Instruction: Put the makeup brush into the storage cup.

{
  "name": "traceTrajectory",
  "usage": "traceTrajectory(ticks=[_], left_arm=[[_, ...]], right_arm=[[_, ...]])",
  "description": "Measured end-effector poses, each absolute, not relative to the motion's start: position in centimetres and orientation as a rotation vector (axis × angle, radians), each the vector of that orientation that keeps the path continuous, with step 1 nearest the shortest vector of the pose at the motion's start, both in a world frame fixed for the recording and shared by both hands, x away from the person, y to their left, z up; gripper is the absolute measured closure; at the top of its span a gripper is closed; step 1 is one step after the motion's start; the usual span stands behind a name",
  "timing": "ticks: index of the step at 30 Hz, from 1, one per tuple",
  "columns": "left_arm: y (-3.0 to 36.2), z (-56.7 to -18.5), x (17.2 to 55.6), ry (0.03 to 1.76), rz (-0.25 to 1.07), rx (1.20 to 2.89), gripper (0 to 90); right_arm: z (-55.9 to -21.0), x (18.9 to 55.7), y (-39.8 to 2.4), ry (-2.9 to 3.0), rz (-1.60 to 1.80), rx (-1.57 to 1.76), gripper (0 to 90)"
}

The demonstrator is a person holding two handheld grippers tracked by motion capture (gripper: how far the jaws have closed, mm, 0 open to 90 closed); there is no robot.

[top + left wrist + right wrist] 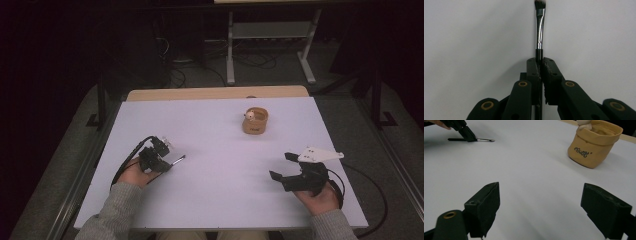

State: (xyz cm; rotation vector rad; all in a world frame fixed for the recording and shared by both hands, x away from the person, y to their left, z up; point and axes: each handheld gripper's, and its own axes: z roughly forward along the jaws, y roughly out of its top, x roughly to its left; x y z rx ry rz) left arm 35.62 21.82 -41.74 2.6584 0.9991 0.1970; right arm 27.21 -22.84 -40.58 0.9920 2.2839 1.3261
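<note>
We see the left gripper [540, 65] clenched on a small makeup brush [540, 32]: its 2 jaws press the black handle just below the silver ferrule, and the dark bristles point away over the white table [220, 125]. The brush lies low and nearly flat, well apart from the tan pot [255, 121] and on its near-left side. The right gripper [282, 166] rests released, jaws wide with nothing between them, on the pot's near-right side.

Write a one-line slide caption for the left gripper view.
Left gripper shut on a thin brush, bristles pointing away over the white table.
</note>
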Motion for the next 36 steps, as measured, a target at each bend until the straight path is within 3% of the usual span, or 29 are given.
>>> traceTrajectory(ticks=[14, 36], left_arm=[[22.2, -41.4, 35.4, 0.998, 0.187, 2.615, 84.2], [21.6, -38.4, 33.6, 0.862, 0.151, 2.451, 84.2]], right_arm=[[-40.8, 27.4, -22.5, 2.31, 1.333, 1.0, 14.7], [-40.6, 28.0, -21.8, 2.395, 1.373, 1.033, 15.9]])
